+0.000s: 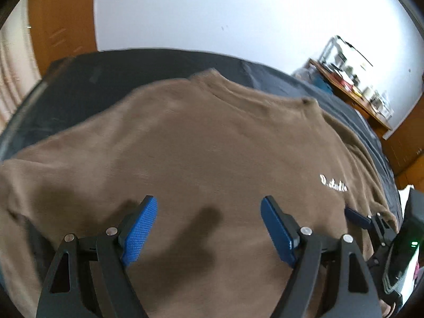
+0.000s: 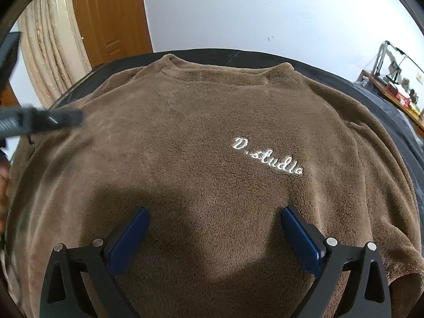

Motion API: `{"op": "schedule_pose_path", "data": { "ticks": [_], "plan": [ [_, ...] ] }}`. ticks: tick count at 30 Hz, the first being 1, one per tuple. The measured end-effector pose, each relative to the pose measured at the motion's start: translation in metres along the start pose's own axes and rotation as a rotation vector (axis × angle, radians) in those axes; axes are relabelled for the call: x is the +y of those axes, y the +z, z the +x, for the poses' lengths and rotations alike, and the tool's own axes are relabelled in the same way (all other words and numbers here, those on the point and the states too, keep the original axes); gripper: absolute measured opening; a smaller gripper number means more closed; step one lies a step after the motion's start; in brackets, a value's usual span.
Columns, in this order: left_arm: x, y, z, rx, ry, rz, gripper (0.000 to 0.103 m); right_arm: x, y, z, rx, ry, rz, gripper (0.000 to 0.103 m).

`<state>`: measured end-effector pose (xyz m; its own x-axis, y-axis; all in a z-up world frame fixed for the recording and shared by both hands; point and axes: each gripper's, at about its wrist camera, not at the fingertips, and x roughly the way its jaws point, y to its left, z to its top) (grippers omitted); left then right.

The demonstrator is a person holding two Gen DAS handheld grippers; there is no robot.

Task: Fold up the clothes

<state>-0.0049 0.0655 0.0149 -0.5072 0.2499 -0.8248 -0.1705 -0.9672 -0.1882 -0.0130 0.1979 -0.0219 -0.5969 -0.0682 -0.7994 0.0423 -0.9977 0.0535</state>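
A brown fleece sweatshirt (image 2: 201,122) lies spread front up on a dark bed sheet (image 2: 212,54), collar at the far side. White "D.studio" lettering (image 2: 267,159) is on its chest. My right gripper (image 2: 216,209) hovers open over the lower chest, nothing between its blue pads. My left gripper (image 1: 208,204) is also open and empty over the left half of the sweatshirt (image 1: 201,137), casting a shadow on it. One blue finger of the right gripper (image 1: 357,216) shows at the right edge of the left wrist view. In the right wrist view the left gripper's body (image 2: 39,120) is a dark blur at the left.
The dark sheet (image 1: 111,79) covers the bed beyond the collar and along the right side. A wooden door (image 2: 111,13) and a pale curtain (image 2: 50,53) stand behind on the left. The wall (image 2: 265,8) is white. A cluttered wooden desk (image 1: 349,90) is far right.
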Motion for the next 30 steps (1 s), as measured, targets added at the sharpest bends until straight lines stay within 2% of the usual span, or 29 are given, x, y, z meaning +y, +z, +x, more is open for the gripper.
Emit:
{"op": "schedule_pose_path", "data": {
  "ticks": [4,7,11,16,19,24,25,27,30],
  "plan": [
    [-0.010,-0.007,0.021,0.019,0.011,0.021,0.083,-0.003,0.000,-0.002,-0.010,0.027,0.020,0.102],
    [-0.012,-0.013,0.024,-0.015,0.047,0.059,0.084,-0.003,0.000,-0.001,-0.009,0.025,0.017,0.102],
    [-0.023,-0.022,0.028,-0.054,0.111,0.144,0.090,-0.003,-0.001,-0.001,-0.006,0.021,0.012,0.102],
    [-0.015,-0.021,0.024,-0.052,0.058,0.128,0.094,-0.008,0.000,-0.002,-0.018,0.048,0.036,0.102],
    [-0.015,-0.021,0.025,-0.052,0.055,0.130,0.094,-0.016,-0.001,-0.005,-0.036,0.089,0.073,0.102],
    [-0.013,-0.021,0.025,-0.053,0.047,0.125,0.094,-0.041,-0.013,-0.039,-0.092,0.136,0.213,0.102],
    [-0.013,-0.021,0.024,-0.054,0.044,0.122,0.094,-0.045,-0.017,-0.052,-0.114,0.113,0.208,0.102],
    [-0.013,-0.021,0.024,-0.054,0.043,0.120,0.094,-0.054,-0.031,-0.083,-0.167,0.009,0.170,0.102],
    [-0.013,-0.021,0.024,-0.053,0.044,0.119,0.095,-0.075,-0.057,-0.121,-0.200,-0.207,0.131,0.102]
  ]
}}
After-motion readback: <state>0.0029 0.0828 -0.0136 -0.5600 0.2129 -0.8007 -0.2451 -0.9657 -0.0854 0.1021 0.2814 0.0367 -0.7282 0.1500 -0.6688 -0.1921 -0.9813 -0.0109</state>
